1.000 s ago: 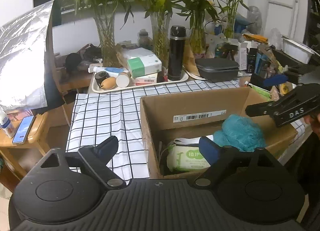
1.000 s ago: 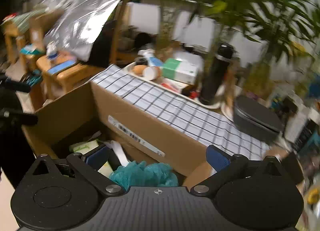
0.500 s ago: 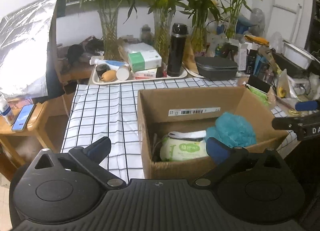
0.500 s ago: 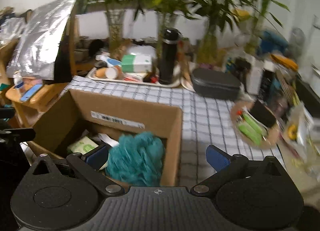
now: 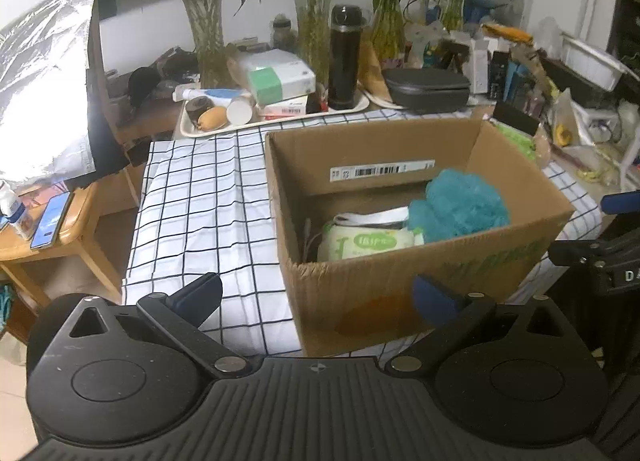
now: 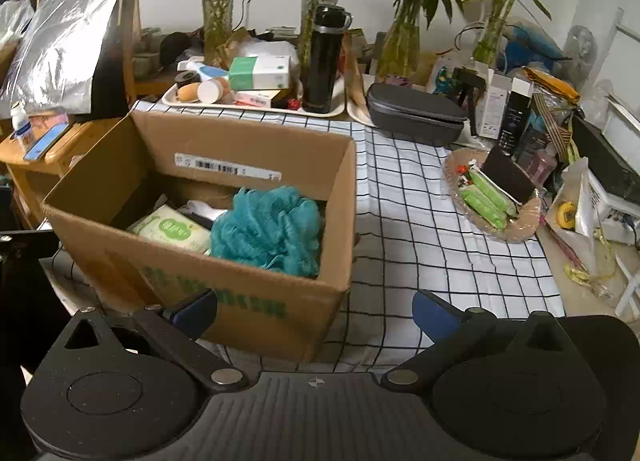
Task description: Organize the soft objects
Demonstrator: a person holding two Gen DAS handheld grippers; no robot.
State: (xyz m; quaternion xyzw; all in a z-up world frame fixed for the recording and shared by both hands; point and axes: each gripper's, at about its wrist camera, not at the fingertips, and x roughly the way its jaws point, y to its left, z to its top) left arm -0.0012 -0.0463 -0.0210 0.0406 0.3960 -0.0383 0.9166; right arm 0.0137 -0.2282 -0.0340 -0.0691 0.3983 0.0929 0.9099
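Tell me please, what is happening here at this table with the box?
A person with a gripper in each hand is sorting soft things into a cardboard box on the checked tablecloth. A teal bath pouf and a green pack of wipes already lie inside. The left gripper has just been opening, and the right gripper is open too; both are empty, near the box.

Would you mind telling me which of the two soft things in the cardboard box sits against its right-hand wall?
The teal bath sponge: it is fluffy netting pressed into the right corner, while the flat green-and-white wipes pack lies to its left.
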